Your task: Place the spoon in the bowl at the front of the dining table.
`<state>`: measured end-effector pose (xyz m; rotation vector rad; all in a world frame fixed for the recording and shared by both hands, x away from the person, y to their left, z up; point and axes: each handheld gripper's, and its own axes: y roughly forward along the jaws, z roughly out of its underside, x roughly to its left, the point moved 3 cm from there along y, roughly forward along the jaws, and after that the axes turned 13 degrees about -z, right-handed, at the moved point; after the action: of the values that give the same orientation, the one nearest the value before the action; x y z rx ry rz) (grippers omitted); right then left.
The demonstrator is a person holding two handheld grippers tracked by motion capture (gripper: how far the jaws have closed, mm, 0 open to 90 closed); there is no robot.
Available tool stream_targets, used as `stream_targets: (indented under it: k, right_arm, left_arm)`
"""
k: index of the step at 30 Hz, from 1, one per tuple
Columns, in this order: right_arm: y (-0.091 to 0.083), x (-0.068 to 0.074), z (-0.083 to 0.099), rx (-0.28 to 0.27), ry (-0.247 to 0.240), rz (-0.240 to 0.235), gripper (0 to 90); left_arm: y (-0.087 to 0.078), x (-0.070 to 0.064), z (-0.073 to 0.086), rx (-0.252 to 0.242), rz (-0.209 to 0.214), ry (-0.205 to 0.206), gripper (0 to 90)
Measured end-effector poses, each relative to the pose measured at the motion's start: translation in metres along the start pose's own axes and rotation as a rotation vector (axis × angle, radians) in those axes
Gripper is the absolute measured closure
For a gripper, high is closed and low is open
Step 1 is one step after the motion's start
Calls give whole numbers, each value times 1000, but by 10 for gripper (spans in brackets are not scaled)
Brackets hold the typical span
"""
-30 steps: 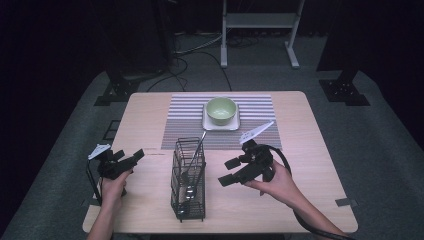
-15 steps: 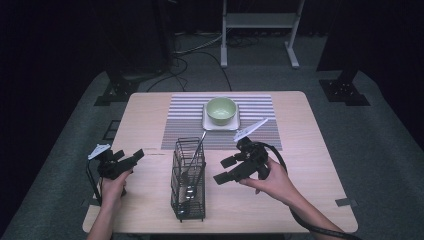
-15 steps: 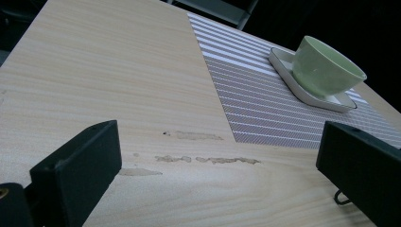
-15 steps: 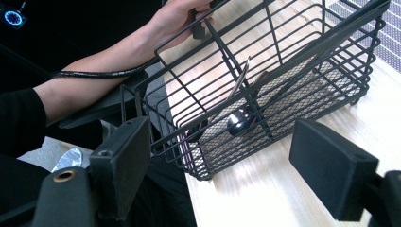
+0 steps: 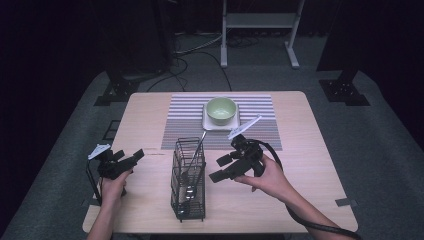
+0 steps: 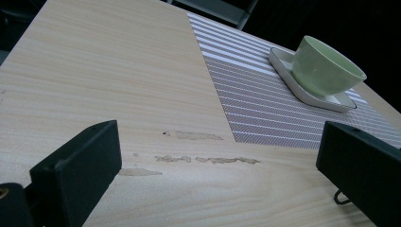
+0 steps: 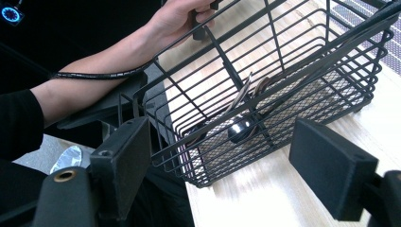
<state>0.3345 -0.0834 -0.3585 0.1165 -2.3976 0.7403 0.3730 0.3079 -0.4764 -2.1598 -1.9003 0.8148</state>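
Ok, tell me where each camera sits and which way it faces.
High view: above the person's side, looking forward and down on the light wooden table; both forearms and both hand-held grippers show.
Left gripper view: rides the left hand-held gripper, facing the pale green ceramic bowl; its open jaws show.
Right gripper view: rides the right hand-held gripper, facing the black wire cutlery basket; open jaws and the other forearm show.
Shared: high and right gripper views both show the basket.

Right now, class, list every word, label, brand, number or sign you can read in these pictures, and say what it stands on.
None can be read.
White tag on the left claw: too small to tell if it is printed.
White tag on the right claw: the same.
Bowl, striped mat, wire basket: no lettering visible.
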Motion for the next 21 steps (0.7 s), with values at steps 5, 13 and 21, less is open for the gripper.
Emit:
stream_targets:
  k: [5,13,21]
  right_arm:
    - [3,-3,-3,11,4,6,207]
    - [5,-5,-6,12,5,19,218]
    - [7,-8,-8,12,17,29,264]
  left_arm:
    - [0,0,0,1,1,0,0]
    - [0,0,0,0,0,-1,0]
    - [-1,1,0,1,0,-1,0]
